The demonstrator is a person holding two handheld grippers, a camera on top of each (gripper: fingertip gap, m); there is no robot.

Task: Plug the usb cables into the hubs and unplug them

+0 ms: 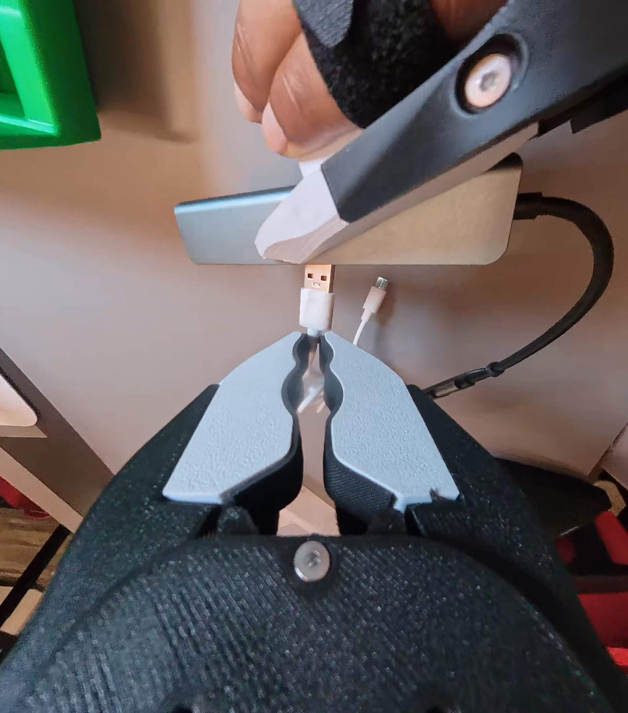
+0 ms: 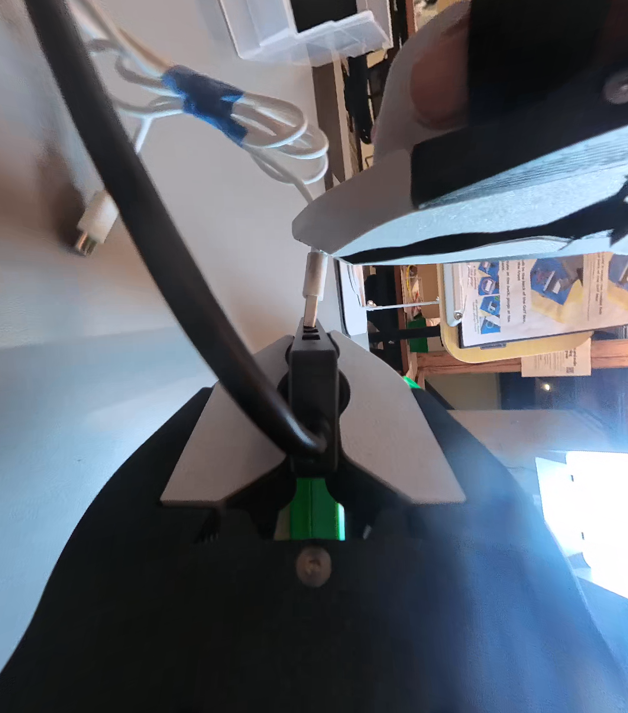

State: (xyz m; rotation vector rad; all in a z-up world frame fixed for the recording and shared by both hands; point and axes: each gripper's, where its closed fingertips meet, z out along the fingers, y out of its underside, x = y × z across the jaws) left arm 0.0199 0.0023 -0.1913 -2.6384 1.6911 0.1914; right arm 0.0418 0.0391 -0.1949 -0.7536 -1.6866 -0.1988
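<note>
My left gripper (image 1: 314,338) is shut on the white USB cable just behind its white USB plug (image 1: 317,293). The plug's metal tip meets the long edge of the grey hub (image 1: 219,231), and most of the metal shell still shows. My right gripper (image 1: 285,247) reaches in from the upper right and is shut on the hub. In the right wrist view my right gripper (image 2: 310,341) clamps the hub (image 2: 310,370), seen end-on and dark. The plug (image 2: 314,285) stands at its far end, under my left gripper (image 2: 318,241).
The cable's small free plug (image 1: 376,297) lies on the beige table beside the hub. The hub's black cable (image 1: 582,301) loops to the right. A green bin (image 1: 26,73) stands at the upper left. A white cable coil bound with blue tape (image 2: 208,100) and a clear box (image 2: 304,34) lie farther off. One gripper's finger ends stand about 5 cm off the other's.
</note>
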